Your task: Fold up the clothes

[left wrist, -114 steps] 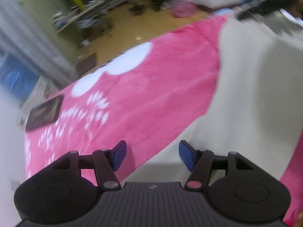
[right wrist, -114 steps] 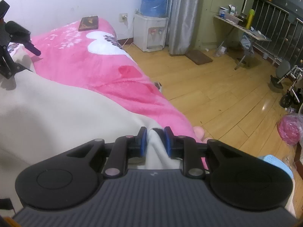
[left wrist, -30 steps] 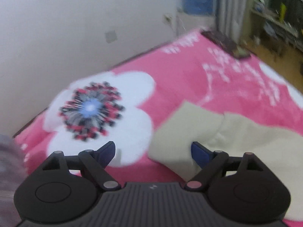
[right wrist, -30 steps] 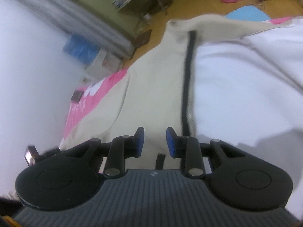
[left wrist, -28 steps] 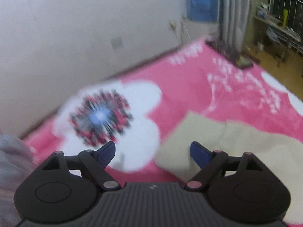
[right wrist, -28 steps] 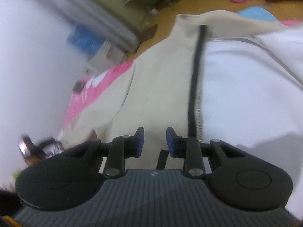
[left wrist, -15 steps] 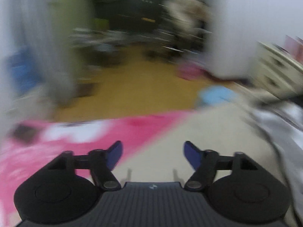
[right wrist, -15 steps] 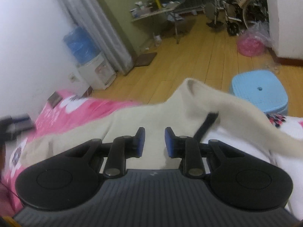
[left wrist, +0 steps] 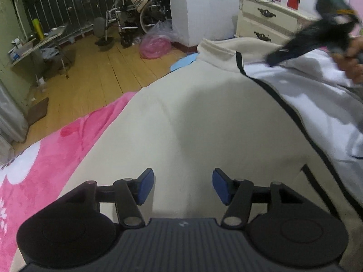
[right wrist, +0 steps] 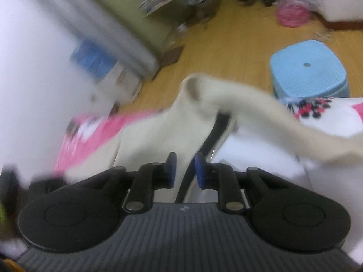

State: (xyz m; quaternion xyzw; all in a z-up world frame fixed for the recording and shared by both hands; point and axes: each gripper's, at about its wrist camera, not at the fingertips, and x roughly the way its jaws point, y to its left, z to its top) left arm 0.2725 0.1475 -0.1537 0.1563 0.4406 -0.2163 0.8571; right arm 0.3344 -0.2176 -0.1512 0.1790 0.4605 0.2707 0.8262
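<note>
A cream zip jacket (left wrist: 204, 113) lies spread on a pink flowered blanket (left wrist: 56, 158), its front flap thrown back to show white lining (left wrist: 317, 95) beside the black zipper (left wrist: 283, 106). My left gripper (left wrist: 183, 187) hovers over the jacket's body, jaws apart and closing, with no fabric between the pads. At the upper right a hand holds my right gripper (left wrist: 274, 59) by the collar (left wrist: 217, 49). In the blurred right wrist view, my right gripper (right wrist: 184, 170) is nearly shut on the jacket's zipper edge (right wrist: 181, 188), and the collar (right wrist: 197, 90) arches up ahead of it.
The bed's edge drops to a wooden floor (left wrist: 102, 72) on the left. A light blue stool (right wrist: 308, 68) and a pink bag (left wrist: 154, 47) sit on the floor, a wheelchair (left wrist: 136, 18) behind. A cream nightstand (left wrist: 267, 22) stands beyond the collar.
My left gripper swung from the flowered blanket by the wall to over the jacket's body, and its jaws narrowed. The right gripper's jaws narrowed on the zipper edge and the collar rose.
</note>
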